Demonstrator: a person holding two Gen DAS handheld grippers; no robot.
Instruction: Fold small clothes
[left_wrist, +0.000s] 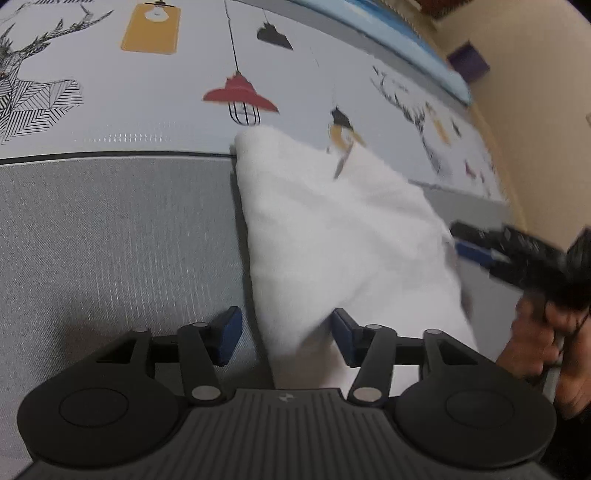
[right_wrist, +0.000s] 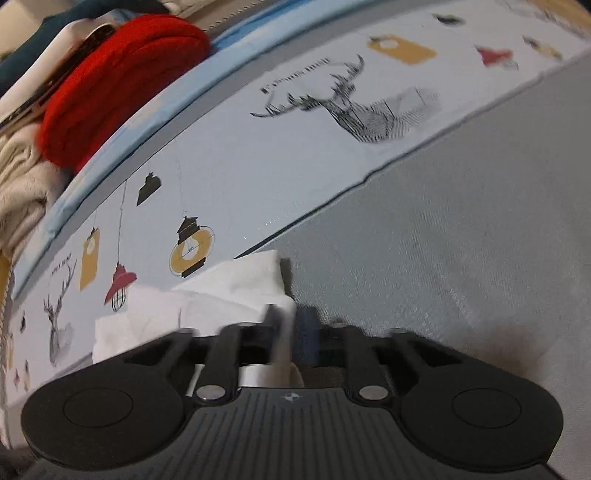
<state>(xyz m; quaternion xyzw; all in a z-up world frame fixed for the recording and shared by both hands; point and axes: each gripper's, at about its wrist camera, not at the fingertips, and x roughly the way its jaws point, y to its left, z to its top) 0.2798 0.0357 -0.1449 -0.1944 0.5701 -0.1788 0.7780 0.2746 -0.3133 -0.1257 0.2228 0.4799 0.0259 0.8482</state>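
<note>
A folded white cloth (left_wrist: 332, 229) lies across the seam between a grey mat (left_wrist: 110, 240) and a printed tablecloth (left_wrist: 147, 103). My left gripper (left_wrist: 286, 334) stands open over the cloth's near corner; the corner lies between the blue pads (left_wrist: 229, 332), close to the right one. At the cloth's right edge is my right gripper (left_wrist: 463, 240), held by a person's hand (left_wrist: 535, 343). In the right wrist view the right gripper (right_wrist: 290, 328) is blurred. Its jaws stand narrowly apart with a strip of the white cloth (right_wrist: 229, 288) between them.
Folded clothes are piled beyond the tablecloth's far edge: a red knit (right_wrist: 122, 81), a cream fleece (right_wrist: 18, 184) and darker items. A purple object (left_wrist: 469, 61) sits by the beige wall. The grey mat (right_wrist: 443, 240) stretches to the right of the cloth.
</note>
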